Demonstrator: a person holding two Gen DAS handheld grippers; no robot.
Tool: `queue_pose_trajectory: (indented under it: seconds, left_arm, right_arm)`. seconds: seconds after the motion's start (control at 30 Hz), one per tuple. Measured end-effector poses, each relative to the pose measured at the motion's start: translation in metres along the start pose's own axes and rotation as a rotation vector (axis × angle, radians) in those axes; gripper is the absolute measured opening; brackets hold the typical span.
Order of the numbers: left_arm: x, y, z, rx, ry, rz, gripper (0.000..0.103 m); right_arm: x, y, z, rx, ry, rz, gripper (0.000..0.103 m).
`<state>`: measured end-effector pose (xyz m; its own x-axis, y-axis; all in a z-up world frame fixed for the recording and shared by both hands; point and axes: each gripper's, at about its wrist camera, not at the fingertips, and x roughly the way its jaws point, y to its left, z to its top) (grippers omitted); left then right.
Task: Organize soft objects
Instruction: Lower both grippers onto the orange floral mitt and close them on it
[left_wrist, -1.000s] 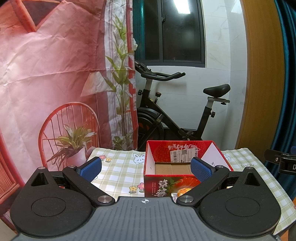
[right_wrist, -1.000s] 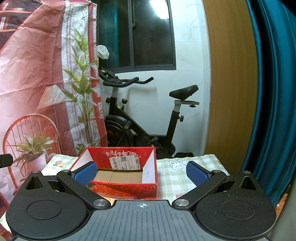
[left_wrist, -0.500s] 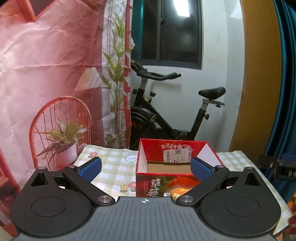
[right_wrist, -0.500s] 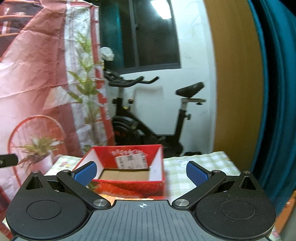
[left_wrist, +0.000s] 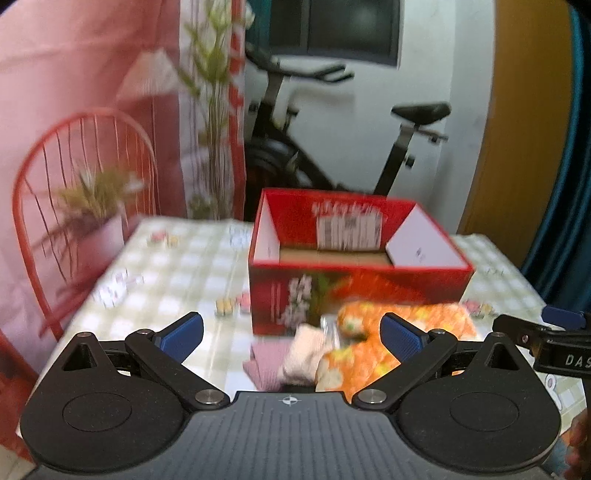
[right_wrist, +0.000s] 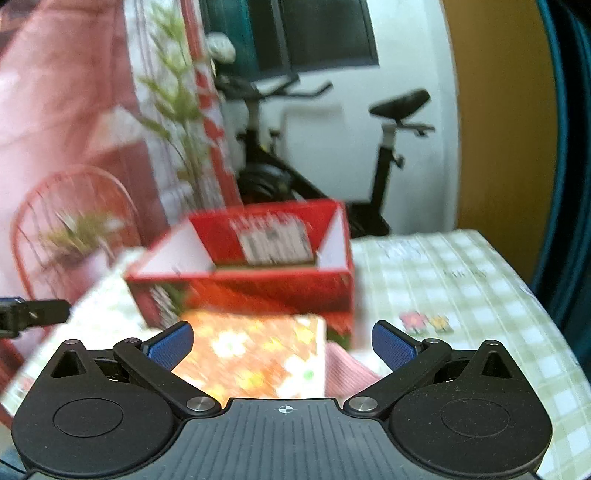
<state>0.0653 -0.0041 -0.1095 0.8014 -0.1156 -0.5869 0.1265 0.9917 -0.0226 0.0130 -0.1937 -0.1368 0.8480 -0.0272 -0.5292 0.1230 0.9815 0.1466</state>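
Note:
A red cardboard box (left_wrist: 354, 291) stands open and looks empty on the checked tablecloth; it also shows in the right wrist view (right_wrist: 251, 284). In front of it lie an orange flowered cloth (left_wrist: 373, 354), a cream cloth (left_wrist: 306, 350) and a pink cloth (left_wrist: 264, 363). The right wrist view shows the orange cloth (right_wrist: 255, 354) and a pink cloth (right_wrist: 351, 373). My left gripper (left_wrist: 291, 336) is open and empty above the cloths. My right gripper (right_wrist: 282, 343) is open and empty above the orange cloth. Both views are blurred.
The checked tablecloth (left_wrist: 166, 288) covers the table (right_wrist: 454, 295). An exercise bike (left_wrist: 314, 147) stands behind the table. A pink backdrop with a painted chair and plant (left_wrist: 85, 192) hangs at the left. A teal curtain (right_wrist: 569, 147) is at the right.
Both grippers have tilted down and moved toward the table, so the cloths in front of the box have come into view. Both stay open.

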Motion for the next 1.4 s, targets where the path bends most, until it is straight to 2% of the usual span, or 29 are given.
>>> queue_pose_trajectory:
  seconds: [0.07,0.17,0.23,0.27,0.43,0.6,0.73,0.8,0.87,0.93,1.03,1.13,1.37,1.4]
  left_arm:
    - [0.013,0.005,-0.003,-0.012,0.028,-0.015,0.103]
    - [0.029,0.01,-0.009,-0.019,0.062,-0.031,0.103]
    - [0.037,0.01,-0.013,-0.021,0.091,-0.042,0.102]
    - [0.042,0.011,-0.015,-0.025,0.109,-0.052,0.101]
    - [0.065,0.015,-0.026,-0.084,0.191,-0.166,0.08]
    - [0.081,0.016,-0.037,-0.123,0.23,-0.246,0.07]
    - [0.091,0.014,-0.042,-0.154,0.26,-0.282,0.067]
    - [0.093,0.013,-0.044,-0.171,0.271,-0.296,0.066]
    - [0.094,0.013,-0.045,-0.182,0.277,-0.312,0.06]
    - [0.093,0.014,-0.046,-0.19,0.275,-0.327,0.045]
    - [0.09,0.012,-0.043,-0.168,0.247,-0.305,0.025]
    - [0.083,0.015,-0.04,-0.171,0.218,-0.302,0.02]
    - [0.07,0.012,-0.036,-0.139,0.167,-0.293,0.017]
    - [0.069,0.012,-0.036,-0.136,0.161,-0.293,0.016]
  right_arm:
    - [0.013,-0.001,-0.003,0.003,0.051,-0.024,0.103]
    - [0.027,-0.003,-0.011,0.032,0.082,-0.01,0.102]
    - [0.035,-0.004,-0.016,0.018,0.1,0.002,0.1]
    - [0.038,-0.003,-0.018,0.01,0.11,0.01,0.095]
    - [0.05,-0.003,-0.025,0.001,0.158,0.051,0.076]
    - [0.055,-0.007,-0.026,0.01,0.171,0.079,0.067]
    - [0.06,-0.01,-0.026,0.022,0.18,0.095,0.066]
    - [0.061,-0.01,-0.026,0.024,0.181,0.103,0.063]
    - [0.062,-0.01,-0.026,0.023,0.183,0.113,0.06]
    - [0.061,-0.008,-0.026,0.018,0.179,0.114,0.058]
    - [0.058,-0.007,-0.023,0.009,0.166,0.114,0.049]
    - [0.053,-0.006,-0.019,-0.002,0.142,0.117,0.037]
    - [0.045,-0.004,-0.013,-0.02,0.114,0.161,0.009]
    - [0.044,-0.003,-0.013,-0.021,0.11,0.166,0.008]
